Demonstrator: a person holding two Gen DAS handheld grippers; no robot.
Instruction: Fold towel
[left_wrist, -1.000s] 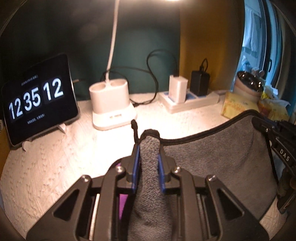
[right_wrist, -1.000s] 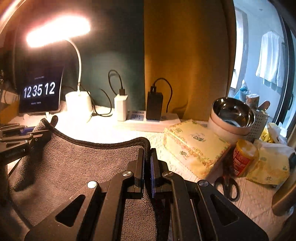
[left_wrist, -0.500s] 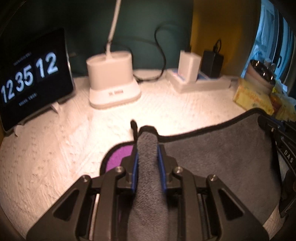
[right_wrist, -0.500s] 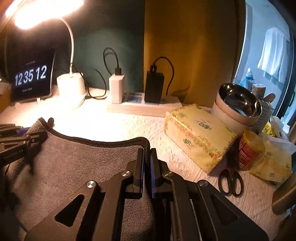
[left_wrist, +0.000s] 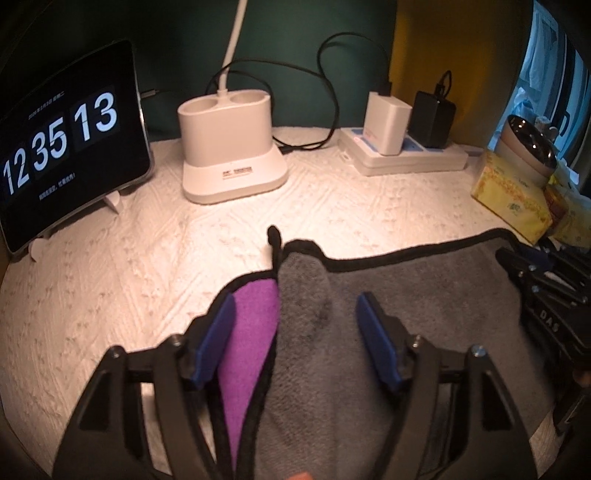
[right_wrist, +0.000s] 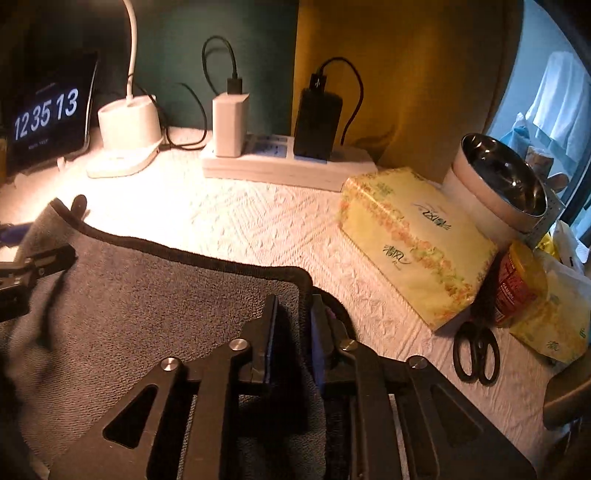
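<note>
Left wrist view: clock tablet seen at far left, lamp base beside it, power strip further right. Left gripper spread wide, nothing held; grey towel lain flat on white tablecloth, purple underside shown. Right wrist view: right gripper narrowed, towel corner between its fingers, grip not certain. Tissue pack just beside towel; scissors further right.

Domestic desk corner, lamp-lit. Setting indicated by: tablet clock on stand; white lamp base; power strip loaded with chargers; tissue pack; stacked bowls; scissors; garment seen hung beyond the window.
</note>
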